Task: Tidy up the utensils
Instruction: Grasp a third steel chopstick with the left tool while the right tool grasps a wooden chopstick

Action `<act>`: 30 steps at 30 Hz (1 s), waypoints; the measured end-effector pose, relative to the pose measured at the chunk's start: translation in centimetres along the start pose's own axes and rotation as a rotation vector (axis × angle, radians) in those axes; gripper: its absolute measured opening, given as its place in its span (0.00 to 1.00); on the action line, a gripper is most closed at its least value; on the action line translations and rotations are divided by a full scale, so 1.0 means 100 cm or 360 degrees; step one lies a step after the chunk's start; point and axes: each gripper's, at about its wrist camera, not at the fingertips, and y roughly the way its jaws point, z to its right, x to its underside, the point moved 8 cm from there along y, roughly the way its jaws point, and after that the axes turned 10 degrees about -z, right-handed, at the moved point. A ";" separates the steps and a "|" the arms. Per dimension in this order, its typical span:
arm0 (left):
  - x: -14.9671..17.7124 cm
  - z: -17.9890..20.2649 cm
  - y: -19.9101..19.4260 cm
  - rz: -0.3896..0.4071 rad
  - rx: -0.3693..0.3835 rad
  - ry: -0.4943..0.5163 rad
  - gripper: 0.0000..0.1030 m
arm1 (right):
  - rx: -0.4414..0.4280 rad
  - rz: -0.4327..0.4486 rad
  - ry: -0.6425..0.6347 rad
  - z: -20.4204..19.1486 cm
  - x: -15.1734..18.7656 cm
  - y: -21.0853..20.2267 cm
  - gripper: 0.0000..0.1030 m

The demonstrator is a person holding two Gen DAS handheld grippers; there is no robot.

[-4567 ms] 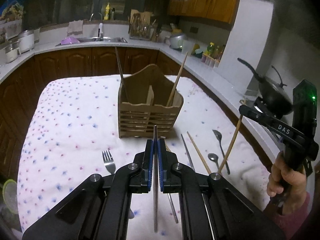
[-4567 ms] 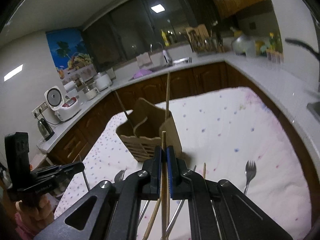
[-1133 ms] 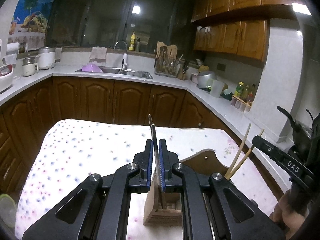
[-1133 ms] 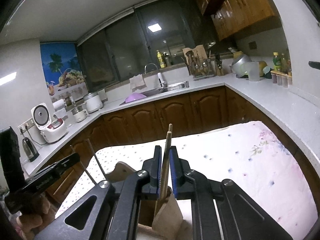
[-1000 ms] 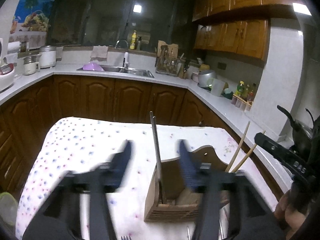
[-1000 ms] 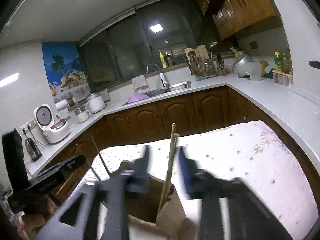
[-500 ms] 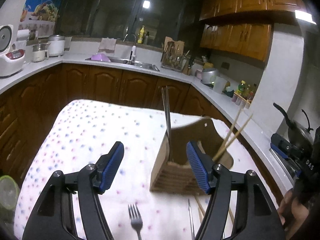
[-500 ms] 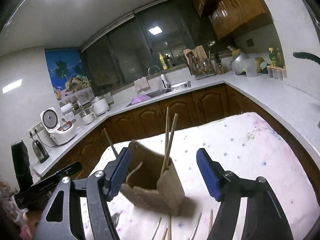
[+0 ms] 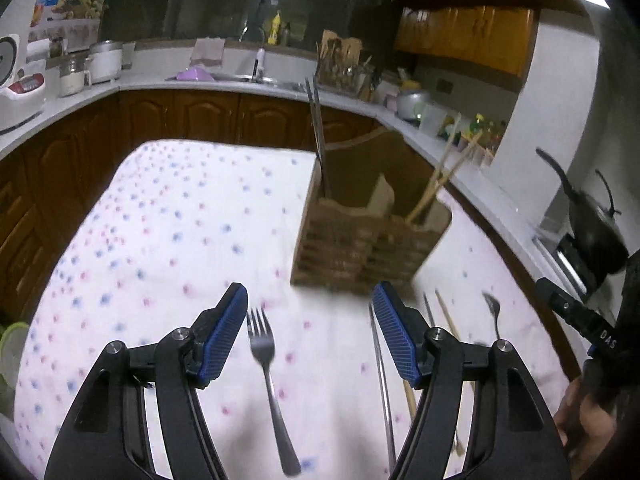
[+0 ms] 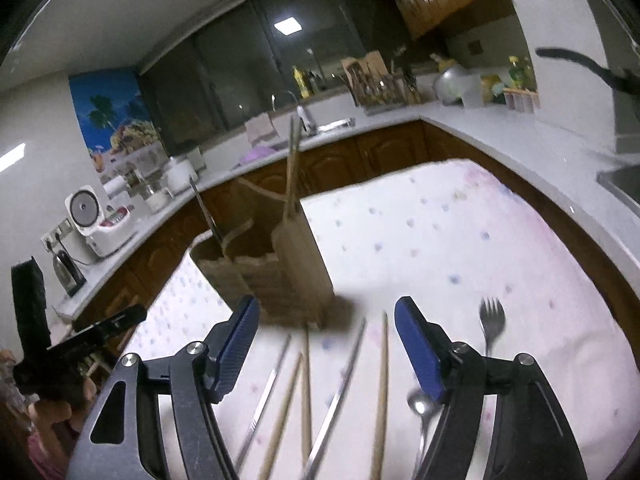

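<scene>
Between the left tongs (image 9: 310, 334) lies a fork (image 9: 267, 376).

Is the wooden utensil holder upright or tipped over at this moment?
Upright. The wooden utensil holder stands on its base on the tablecloth, open top upward, with chopsticks sticking up out of it.

dim kitchen | ceiling panel (image 10: 287, 25) glare | motion blur | fisheye-bent edges

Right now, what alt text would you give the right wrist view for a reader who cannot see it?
The open right hand-held gripper hangs over loose chopsticks lying on a dotted cloth, in front of a wooden caddy that already holds upright chopsticks. A fork and a spoon lie to the right; the left hand-held gripper shows at the left edge.
</scene>
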 end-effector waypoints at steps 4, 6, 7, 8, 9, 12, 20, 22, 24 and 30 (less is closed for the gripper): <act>0.020 0.004 0.009 -0.0077 -0.0009 0.0015 0.65 | 0.0030 -0.0089 0.0007 0.006 0.021 0.006 0.73; 0.028 0.006 0.014 -0.0117 -0.0012 0.0027 0.65 | 0.0053 -0.0130 0.0008 0.010 0.030 0.009 0.78; 0.030 0.007 0.015 -0.0131 -0.0015 0.0033 0.65 | 0.0055 -0.0138 0.0007 0.011 0.034 0.009 0.78; 0.033 0.008 0.018 -0.0147 -0.0023 0.0041 0.65 | 0.0057 -0.0146 0.0005 0.012 0.037 0.010 0.78; 0.034 0.008 0.019 -0.0160 -0.0030 0.0047 0.65 | 0.0059 -0.0151 0.0004 0.012 0.039 0.010 0.78; 0.038 0.010 0.026 -0.0207 -0.0033 0.0056 0.65 | 0.0074 -0.0178 0.0001 0.015 0.043 0.012 0.78; 0.044 0.016 0.041 -0.0296 -0.0049 0.0102 0.65 | 0.0102 -0.0278 -0.0020 0.019 0.047 0.029 0.78; 0.045 0.016 0.045 -0.0318 -0.0053 0.0107 0.65 | 0.0107 -0.0313 -0.0016 0.019 0.048 0.035 0.78; 0.045 0.016 0.049 -0.0334 -0.0055 0.0110 0.65 | 0.0124 -0.0353 -0.0014 0.020 0.048 0.041 0.82; 0.044 0.020 0.063 -0.0386 -0.0064 0.0140 0.65 | 0.0169 -0.0356 -0.0077 0.024 0.039 0.053 0.84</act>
